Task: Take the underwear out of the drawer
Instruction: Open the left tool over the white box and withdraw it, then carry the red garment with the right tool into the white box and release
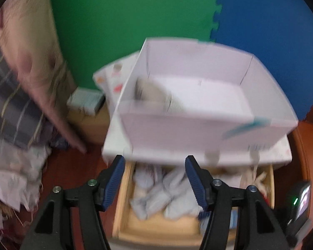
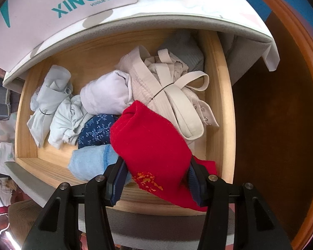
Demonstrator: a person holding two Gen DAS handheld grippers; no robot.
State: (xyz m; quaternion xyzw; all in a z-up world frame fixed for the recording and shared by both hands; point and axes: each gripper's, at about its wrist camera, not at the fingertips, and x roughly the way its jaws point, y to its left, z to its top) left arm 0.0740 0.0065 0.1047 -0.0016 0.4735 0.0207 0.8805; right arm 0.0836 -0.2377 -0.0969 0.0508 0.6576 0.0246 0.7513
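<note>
Left gripper (image 1: 154, 182): tilting downward, jaws standing apart, gripping nothing.
Right gripper (image 2: 156, 179): pointing straight down, clamping red cloth.

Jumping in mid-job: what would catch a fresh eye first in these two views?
The red garment clamped in the right gripper, over the front of the open wooden drawer full of rolled pale and blue underwear. Next, the white shoebox on the cabinet top above the drawer, already holding a rolled piece. The left gripper hangs open and empty in front of it.
</note>
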